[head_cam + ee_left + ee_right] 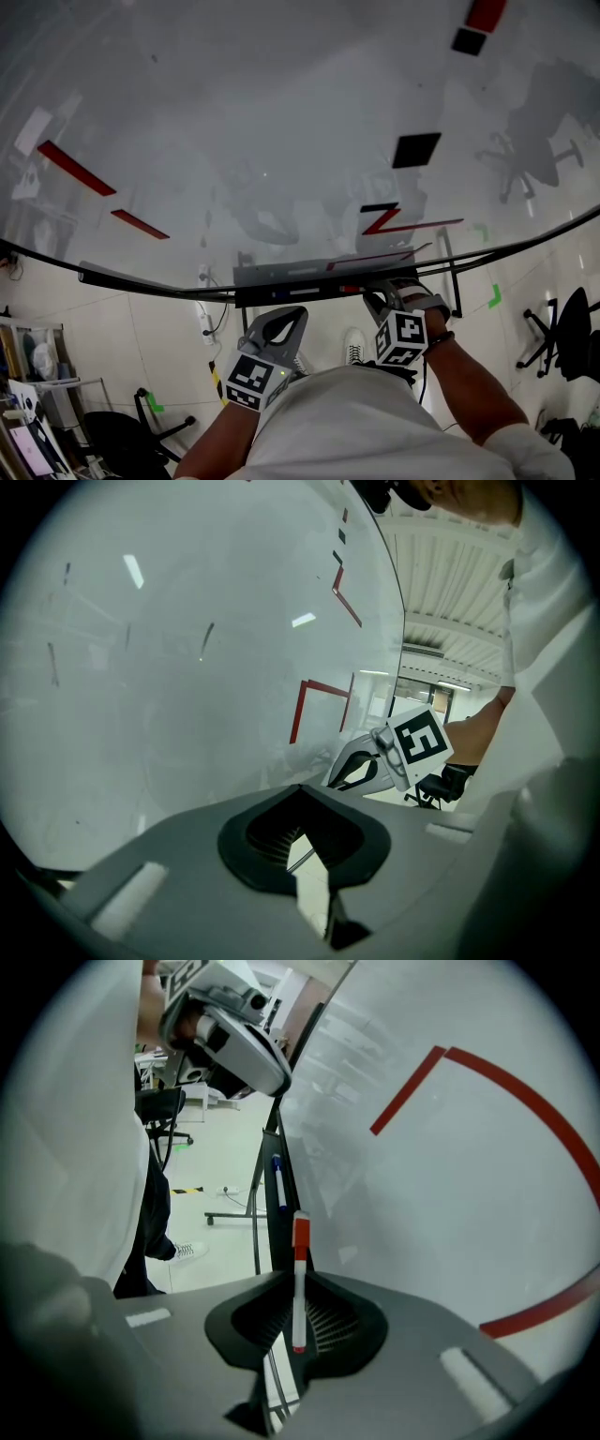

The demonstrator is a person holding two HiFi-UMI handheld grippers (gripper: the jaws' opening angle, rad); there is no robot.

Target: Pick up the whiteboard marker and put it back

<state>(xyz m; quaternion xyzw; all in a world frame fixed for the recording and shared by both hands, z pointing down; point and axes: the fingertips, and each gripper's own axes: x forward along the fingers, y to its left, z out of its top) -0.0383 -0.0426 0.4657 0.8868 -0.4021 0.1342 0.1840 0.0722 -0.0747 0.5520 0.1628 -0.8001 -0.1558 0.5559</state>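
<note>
Head view: flat grey light, rather dim. The whiteboard is glossy and throws back a faint mirror of the room from 12 to 3 o'clock. Its lower rim bows hard at 6: wide lens.

Both gripper views: round frame, black corners.

Left: small strip-light glints on the board at 11 and 1. My left claw is soft at 6.

Right: brighter, with the board nearly washed out at 3. The whiteboard marker is crisp, and my right claw is blurred at 6.
</note>
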